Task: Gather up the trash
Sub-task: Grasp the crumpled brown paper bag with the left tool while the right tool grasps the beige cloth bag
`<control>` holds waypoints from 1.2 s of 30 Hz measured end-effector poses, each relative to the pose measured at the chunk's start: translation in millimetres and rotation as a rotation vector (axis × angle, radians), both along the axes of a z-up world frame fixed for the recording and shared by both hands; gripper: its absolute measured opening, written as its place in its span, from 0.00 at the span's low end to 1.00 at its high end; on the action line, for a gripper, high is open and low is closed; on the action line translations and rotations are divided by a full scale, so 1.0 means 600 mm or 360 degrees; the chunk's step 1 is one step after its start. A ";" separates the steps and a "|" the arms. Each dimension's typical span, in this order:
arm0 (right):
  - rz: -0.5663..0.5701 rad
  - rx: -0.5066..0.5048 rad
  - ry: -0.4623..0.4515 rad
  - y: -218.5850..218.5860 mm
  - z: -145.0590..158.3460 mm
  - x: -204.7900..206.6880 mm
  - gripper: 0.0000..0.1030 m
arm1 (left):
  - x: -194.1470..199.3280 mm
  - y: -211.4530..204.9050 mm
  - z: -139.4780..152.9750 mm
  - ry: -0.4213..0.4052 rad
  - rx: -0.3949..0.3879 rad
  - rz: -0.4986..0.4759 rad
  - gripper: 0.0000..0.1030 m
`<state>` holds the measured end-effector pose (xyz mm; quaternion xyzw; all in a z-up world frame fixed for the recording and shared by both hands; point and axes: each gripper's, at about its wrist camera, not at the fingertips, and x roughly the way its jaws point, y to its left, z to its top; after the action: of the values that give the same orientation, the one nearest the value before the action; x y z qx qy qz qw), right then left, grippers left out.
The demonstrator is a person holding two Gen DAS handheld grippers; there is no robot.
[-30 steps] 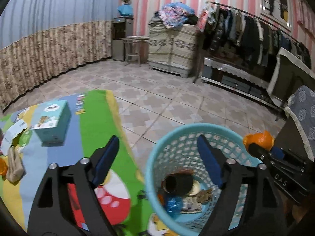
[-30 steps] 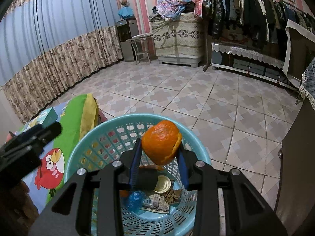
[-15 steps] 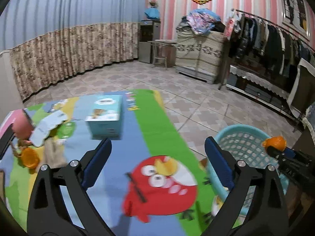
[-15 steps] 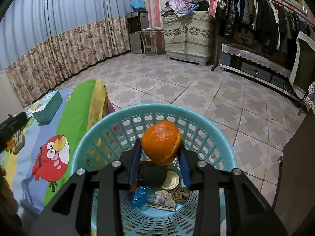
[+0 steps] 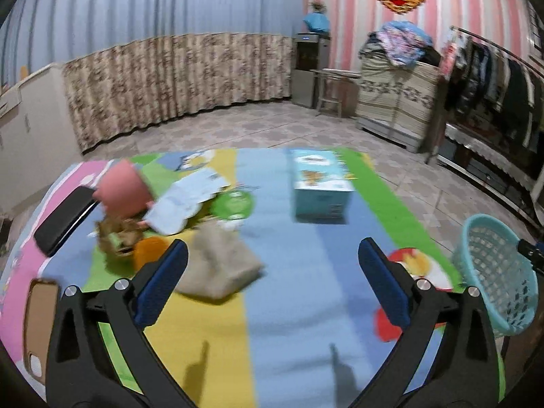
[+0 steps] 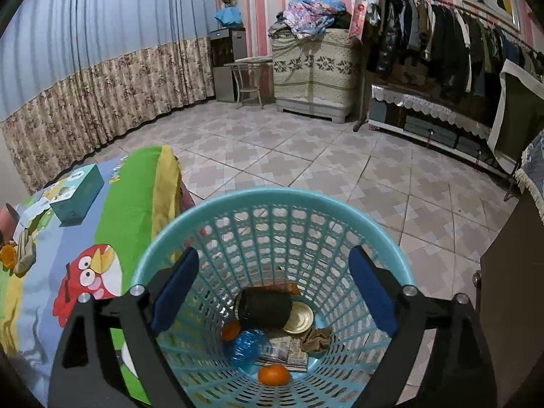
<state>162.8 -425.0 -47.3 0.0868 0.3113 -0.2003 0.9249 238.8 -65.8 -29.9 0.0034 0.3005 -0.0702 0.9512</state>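
Observation:
My right gripper (image 6: 273,292) is open and empty over the teal basket (image 6: 272,200). Inside the basket lie an orange peel (image 6: 273,374), a black can (image 6: 265,307), a blue wrapper (image 6: 246,343) and other scraps. My left gripper (image 5: 272,282) is open and empty above the colourful mat (image 5: 289,306). Ahead of it on the mat lie a crumpled beige paper (image 5: 221,265), an orange peel piece (image 5: 148,253), a brown wrapper (image 5: 117,234) and white papers (image 5: 183,200). The basket shows at the right in the left wrist view (image 5: 493,272).
A teal tissue box (image 5: 319,183), a pink cup (image 5: 124,190), a black phone (image 5: 64,221) and a brown phone case (image 5: 39,319) lie on the mat. A tiled floor (image 6: 306,156), curtains, a clothes rack and a cabinet are beyond.
My right gripper opened and the orange peel dropped into the basket. My left gripper swung left from the basket to over the mat's trash.

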 end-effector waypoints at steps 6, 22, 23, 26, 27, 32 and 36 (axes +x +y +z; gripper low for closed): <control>0.0100 -0.0011 -0.0006 0.069 0.002 0.029 0.86 | 0.024 0.099 -0.013 0.0028 -0.0018 0.0159 0.94; 0.0509 -0.0029 0.0080 0.297 -0.027 0.096 0.86 | 0.098 0.247 -0.064 0.0157 0.0114 0.0341 0.94; 0.0530 -0.0016 0.0090 0.306 -0.029 0.097 0.86 | 0.102 0.249 -0.069 0.0172 0.0100 0.0335 0.94; 0.0567 -0.0046 0.0114 0.323 -0.034 0.097 0.86 | 0.109 0.252 -0.071 0.0163 0.0080 0.0313 0.94; 0.0580 -0.0065 0.0123 0.329 -0.035 0.100 0.86 | 0.115 0.253 -0.071 0.0156 0.0075 0.0309 0.94; 0.0634 -0.0075 0.0132 0.352 -0.033 0.104 0.86 | 0.130 0.254 -0.084 0.0235 0.0041 0.0266 0.84; 0.0657 -0.0089 0.0142 0.362 -0.029 0.105 0.86 | 0.130 0.253 -0.088 0.0251 -0.0007 0.0223 0.67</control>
<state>226.0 -207.8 -65.0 -0.0133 0.3574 -0.0189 0.9337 317.0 85.9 -82.7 -0.0252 0.3737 -0.0041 0.9272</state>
